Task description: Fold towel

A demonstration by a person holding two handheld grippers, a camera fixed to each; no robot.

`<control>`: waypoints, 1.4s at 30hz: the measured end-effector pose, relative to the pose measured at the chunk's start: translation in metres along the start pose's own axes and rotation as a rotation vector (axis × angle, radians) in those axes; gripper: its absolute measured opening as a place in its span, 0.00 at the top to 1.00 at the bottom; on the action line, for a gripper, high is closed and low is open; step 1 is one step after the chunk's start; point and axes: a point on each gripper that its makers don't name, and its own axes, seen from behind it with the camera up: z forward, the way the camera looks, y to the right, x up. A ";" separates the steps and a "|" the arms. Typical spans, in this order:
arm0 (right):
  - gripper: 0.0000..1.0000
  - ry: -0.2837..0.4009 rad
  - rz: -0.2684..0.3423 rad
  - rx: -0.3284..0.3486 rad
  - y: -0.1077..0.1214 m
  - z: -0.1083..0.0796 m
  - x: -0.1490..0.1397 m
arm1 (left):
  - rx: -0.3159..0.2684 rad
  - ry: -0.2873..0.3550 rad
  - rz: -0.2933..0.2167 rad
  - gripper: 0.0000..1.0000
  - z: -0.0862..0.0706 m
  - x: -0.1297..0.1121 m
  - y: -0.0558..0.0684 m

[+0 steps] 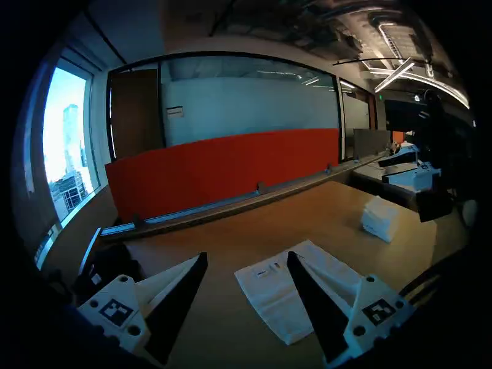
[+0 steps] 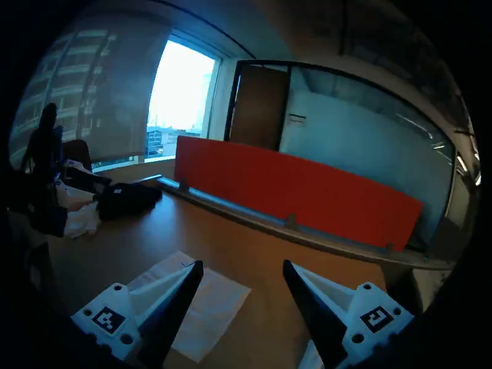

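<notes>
A white towel [image 1: 283, 289] lies flat on the wooden table [image 1: 295, 221], partly under my left gripper's right finger [image 1: 313, 301]. My left gripper [image 1: 246, 264] hangs open above the table with nothing between its fingers. In the right gripper view the same towel [image 2: 206, 307] spreads out below and behind the left finger [image 2: 169, 301]. My right gripper [image 2: 243, 270] is open too and holds nothing.
A stack of folded white towels [image 1: 379, 218] sits at the table's right side. A red divider panel [image 1: 227, 166] runs along the table's far edge. A black bag [image 2: 126, 198] and white cloth [image 2: 80, 218] lie at the left end.
</notes>
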 end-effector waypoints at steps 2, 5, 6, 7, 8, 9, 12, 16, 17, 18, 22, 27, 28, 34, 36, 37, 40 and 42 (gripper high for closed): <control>0.00 -0.010 -0.007 0.014 -0.004 0.002 -0.004 | -0.016 -0.004 0.004 0.04 0.002 -0.004 0.005; 0.00 -0.024 -0.016 0.029 -0.009 0.006 -0.013 | -0.033 -0.010 0.012 0.04 0.006 -0.010 0.013; 0.00 -0.029 -0.017 0.033 -0.010 0.007 -0.016 | -0.037 -0.012 0.014 0.04 0.007 -0.013 0.015; 0.00 -0.034 -0.018 0.038 -0.012 0.008 -0.019 | -0.040 -0.016 0.016 0.04 0.008 -0.015 0.017; 0.00 -0.041 -0.018 0.042 -0.014 0.009 -0.024 | -0.044 -0.020 0.018 0.04 0.010 -0.019 0.019; 0.00 -0.047 -0.018 0.046 -0.015 0.010 -0.028 | -0.047 -0.024 0.019 0.04 0.011 -0.021 0.021; 0.00 -0.067 -0.017 0.056 -0.019 0.014 -0.041 | -0.059 -0.039 0.022 0.04 0.015 -0.031 0.027; 0.00 -0.094 -0.006 0.067 -0.023 0.019 -0.059 | -0.076 -0.060 0.026 0.04 0.019 -0.047 0.035; 0.00 -0.102 -0.002 0.071 -0.025 0.020 -0.064 | -0.080 -0.068 0.027 0.04 0.020 -0.052 0.037; 0.00 -0.110 0.000 0.074 -0.026 0.021 -0.069 | -0.083 -0.074 0.028 0.04 0.021 -0.056 0.038; 0.00 -0.143 -0.003 0.087 -0.031 0.025 -0.091 | -0.090 -0.102 0.030 0.04 0.026 -0.075 0.045; 0.00 -0.176 -0.013 0.100 -0.037 0.031 -0.114 | -0.106 -0.141 0.040 0.04 0.032 -0.098 0.054; 0.00 -0.182 -0.011 0.103 -0.038 0.032 -0.118 | -0.110 -0.148 0.043 0.04 0.033 -0.103 0.055; 0.00 -0.223 -0.003 0.120 -0.045 0.038 -0.146 | -0.134 -0.195 0.052 0.04 0.039 -0.130 0.066; 0.00 -0.238 -0.004 0.125 -0.047 0.040 -0.155 | -0.141 -0.212 0.051 0.04 0.041 -0.139 0.068; 0.00 -0.245 -0.005 0.129 -0.048 0.040 -0.160 | -0.145 -0.219 0.050 0.04 0.042 -0.143 0.070; 0.00 -0.263 -0.012 0.138 -0.053 0.043 -0.172 | -0.156 -0.242 0.051 0.04 0.044 -0.156 0.074; 0.00 -0.274 -0.019 0.144 -0.056 0.045 -0.180 | -0.164 -0.259 0.052 0.04 0.045 -0.165 0.076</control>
